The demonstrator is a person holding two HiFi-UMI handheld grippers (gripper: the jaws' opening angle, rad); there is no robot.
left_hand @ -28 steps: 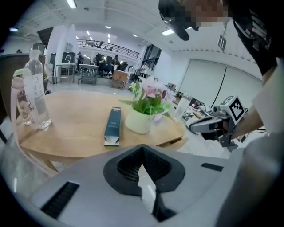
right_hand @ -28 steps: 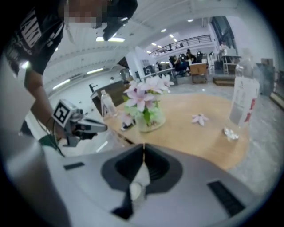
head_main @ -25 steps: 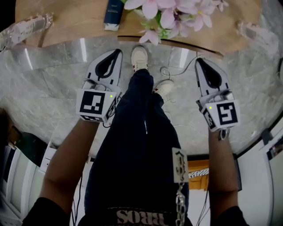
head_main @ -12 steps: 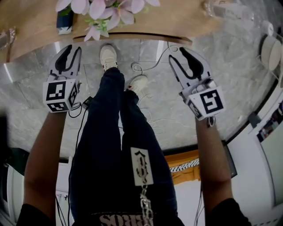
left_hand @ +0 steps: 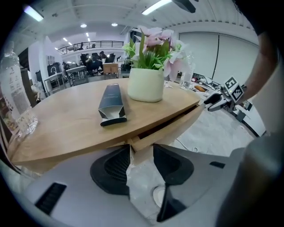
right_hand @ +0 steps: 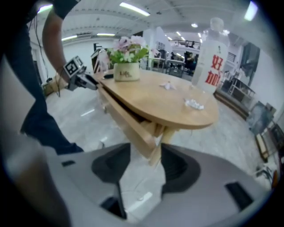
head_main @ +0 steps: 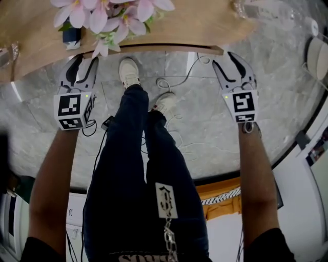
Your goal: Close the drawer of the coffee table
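The wooden coffee table (head_main: 195, 25) has its drawer (head_main: 159, 49) pulled out a little under the near edge. My left gripper (head_main: 84, 62) is at the drawer's left end and my right gripper (head_main: 229, 60) at its right end. Both have just been opening. In the left gripper view the drawer front's corner (left_hand: 143, 146) stands between the wide jaws of the left gripper (left_hand: 142, 153), with gaps either side. In the right gripper view the other corner (right_hand: 148, 144) sits between the spread jaws of the right gripper (right_hand: 144, 155).
A pot of pink flowers (head_main: 102, 15), a dark carton (left_hand: 111, 104) and a clear water bottle (right_hand: 213, 53) stand on the table. Another bottle (left_hand: 15, 97) is at the left edge. The person's legs and shoes (head_main: 128, 71) and loose cables (head_main: 174, 84) are on the marble floor.
Both grippers' jaws went from shut to wide open. Both hands dropped toward the drawer front, and the right one swung in to the drawer's right end.
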